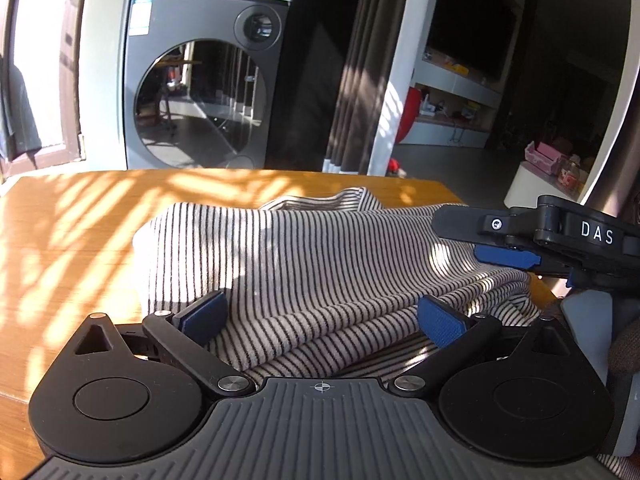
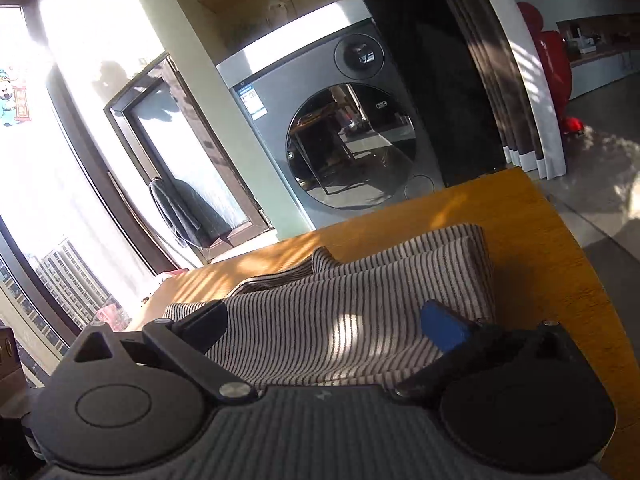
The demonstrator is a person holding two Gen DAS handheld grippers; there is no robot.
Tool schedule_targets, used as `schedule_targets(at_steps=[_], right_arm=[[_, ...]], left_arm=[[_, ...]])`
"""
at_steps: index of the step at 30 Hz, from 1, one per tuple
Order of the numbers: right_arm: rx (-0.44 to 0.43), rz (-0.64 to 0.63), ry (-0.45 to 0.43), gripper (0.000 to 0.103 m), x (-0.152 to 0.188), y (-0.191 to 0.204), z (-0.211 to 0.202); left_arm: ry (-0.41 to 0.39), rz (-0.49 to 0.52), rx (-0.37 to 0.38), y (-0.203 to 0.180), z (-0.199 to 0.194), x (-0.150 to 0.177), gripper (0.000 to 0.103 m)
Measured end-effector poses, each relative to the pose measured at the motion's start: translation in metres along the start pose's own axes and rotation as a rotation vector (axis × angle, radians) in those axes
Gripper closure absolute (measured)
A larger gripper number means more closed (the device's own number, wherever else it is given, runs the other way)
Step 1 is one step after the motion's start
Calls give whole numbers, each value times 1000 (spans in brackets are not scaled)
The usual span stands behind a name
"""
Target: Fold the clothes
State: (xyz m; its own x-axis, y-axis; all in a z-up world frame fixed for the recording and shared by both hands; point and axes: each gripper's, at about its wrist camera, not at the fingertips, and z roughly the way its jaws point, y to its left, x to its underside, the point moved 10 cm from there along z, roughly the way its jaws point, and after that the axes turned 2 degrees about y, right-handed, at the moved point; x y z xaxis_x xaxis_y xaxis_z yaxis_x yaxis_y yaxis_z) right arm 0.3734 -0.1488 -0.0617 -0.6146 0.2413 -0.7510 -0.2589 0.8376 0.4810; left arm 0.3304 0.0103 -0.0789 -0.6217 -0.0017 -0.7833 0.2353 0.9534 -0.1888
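Striped garment (image 1: pixel 304 256) on the wooden table (image 1: pixel 68 240), gathered into several stacked layers whose folded edges run from near right to far left in the left wrist view. Left gripper (image 1: pixel 320 316), jaws wide apart, holds nothing; the cloth lies directly ahead between its blue pads (image 1: pixel 440 322). Right gripper (image 2: pixel 324 324), equally wide and empty, hovers over the same bundle, seen entering from the right in the left view (image 1: pixel 508 258). Both sit at the near edge; whether the layers are a finished fold or an intermediate one cannot be judged
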Motion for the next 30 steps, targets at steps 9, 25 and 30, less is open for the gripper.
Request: schedule_targets(at_steps=[9,25,30], right_arm=[[113,-104,21,0,10,18,8],[147,-139,33,0,20,34,11],[91,-93,45,0,18,29,9]], left_arm=[[16,24,26,6,-1,0,0],[-102,-95,122,29,-29,-21,0],[-72,-125,123,34,-11,-17,0]])
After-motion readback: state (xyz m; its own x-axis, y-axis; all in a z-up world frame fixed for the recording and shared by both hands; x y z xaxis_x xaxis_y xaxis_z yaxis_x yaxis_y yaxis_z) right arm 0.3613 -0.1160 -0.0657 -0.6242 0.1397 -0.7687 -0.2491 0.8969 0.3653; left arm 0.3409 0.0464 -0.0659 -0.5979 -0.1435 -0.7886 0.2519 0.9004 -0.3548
